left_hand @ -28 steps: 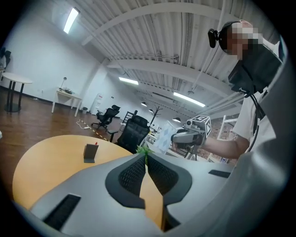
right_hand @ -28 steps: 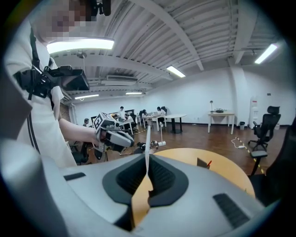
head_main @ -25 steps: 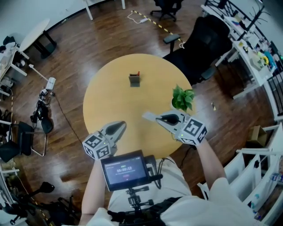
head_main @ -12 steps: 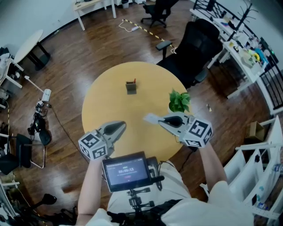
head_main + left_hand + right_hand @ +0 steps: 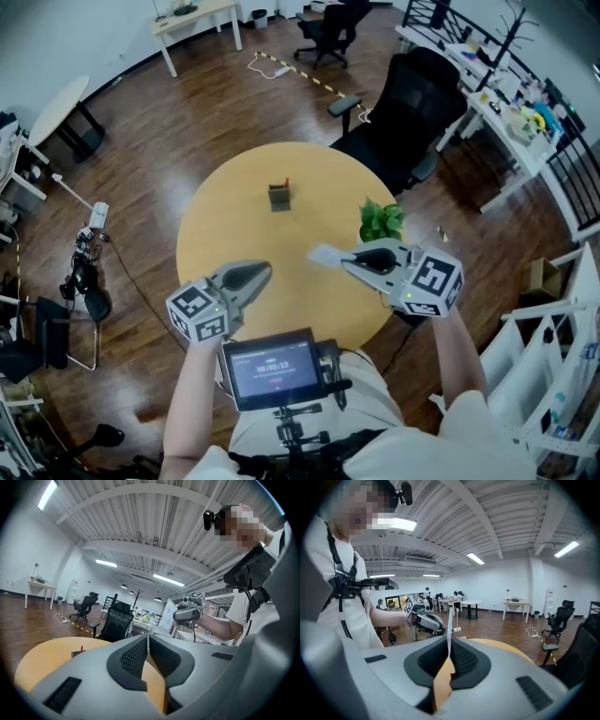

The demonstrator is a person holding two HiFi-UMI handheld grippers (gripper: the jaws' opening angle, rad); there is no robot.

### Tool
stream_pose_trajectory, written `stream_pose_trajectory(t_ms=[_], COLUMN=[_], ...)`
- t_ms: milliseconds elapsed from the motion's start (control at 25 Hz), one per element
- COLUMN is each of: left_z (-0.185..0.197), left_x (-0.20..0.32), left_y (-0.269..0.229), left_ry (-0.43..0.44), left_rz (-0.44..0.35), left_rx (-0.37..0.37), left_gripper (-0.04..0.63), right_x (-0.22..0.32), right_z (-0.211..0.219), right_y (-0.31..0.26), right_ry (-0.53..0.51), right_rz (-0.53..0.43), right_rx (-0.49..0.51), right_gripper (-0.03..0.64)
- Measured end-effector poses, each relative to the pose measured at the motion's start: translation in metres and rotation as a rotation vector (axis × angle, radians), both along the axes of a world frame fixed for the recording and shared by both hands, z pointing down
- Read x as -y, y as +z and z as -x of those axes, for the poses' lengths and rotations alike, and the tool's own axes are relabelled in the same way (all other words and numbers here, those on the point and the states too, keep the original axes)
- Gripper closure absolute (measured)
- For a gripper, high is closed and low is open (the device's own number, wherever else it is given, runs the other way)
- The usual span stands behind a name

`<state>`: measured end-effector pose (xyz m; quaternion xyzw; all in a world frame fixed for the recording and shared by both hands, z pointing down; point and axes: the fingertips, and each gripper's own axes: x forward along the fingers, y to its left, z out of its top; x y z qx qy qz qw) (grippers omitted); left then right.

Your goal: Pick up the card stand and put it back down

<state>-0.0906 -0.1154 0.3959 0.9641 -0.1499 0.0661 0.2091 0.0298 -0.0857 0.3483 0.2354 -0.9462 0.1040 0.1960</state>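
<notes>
The card stand (image 5: 279, 196) stands upright on the far half of the round yellow worktop (image 5: 225, 234), alone there, with a small red bit showing at its top. A potted green plant (image 5: 381, 221) sits near the worktop's right edge, well apart from the stand. Around the worktop lies a dark wooden floor (image 5: 159, 131). A black office chair (image 5: 412, 103) is drawn up just beyond the far right rim, a cluttered desk (image 5: 525, 112) runs along the right wall, and a light side table (image 5: 192, 16) stands at the far end of the room.

Both tongs hover over the near part of the worktop, well short of the stand, tips pointing away from the person. The left tongs (image 5: 253, 275) are held low at the near left rim; the left gripper view shows their jaws pressed together with nothing between them. The right tongs (image 5: 349, 264) hang near the plant, angled inward, their jaws closed on a thin pale card (image 5: 323, 254) that sticks out past the tips. In the right gripper view that card (image 5: 449, 620) stands edge-on between the pads. A small screen (image 5: 274, 367) sits on the person's chest mount.
</notes>
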Motion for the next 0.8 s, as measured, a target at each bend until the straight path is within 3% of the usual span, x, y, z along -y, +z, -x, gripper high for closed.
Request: stream_pose_trajectory(t_ms=[320, 800], left_z=[-0.002, -0.010], left_x=[0.004, -0.003], left_y=[-0.014, -0.007], left_ry=[0.022, 0.039], left_rz=[-0.035, -0.026], left_rx=[0.023, 0.044], left_gripper=[0.583, 0.581], right_x=[-0.002, -0.002], right_z=[-0.002, -0.007], right_y=[-0.006, -0.002], right_ry=[-0.007, -0.005], right_rz=[-0.014, 0.008], right_rx=[-0.005, 0.001], right_gripper=[0.589, 0.589])
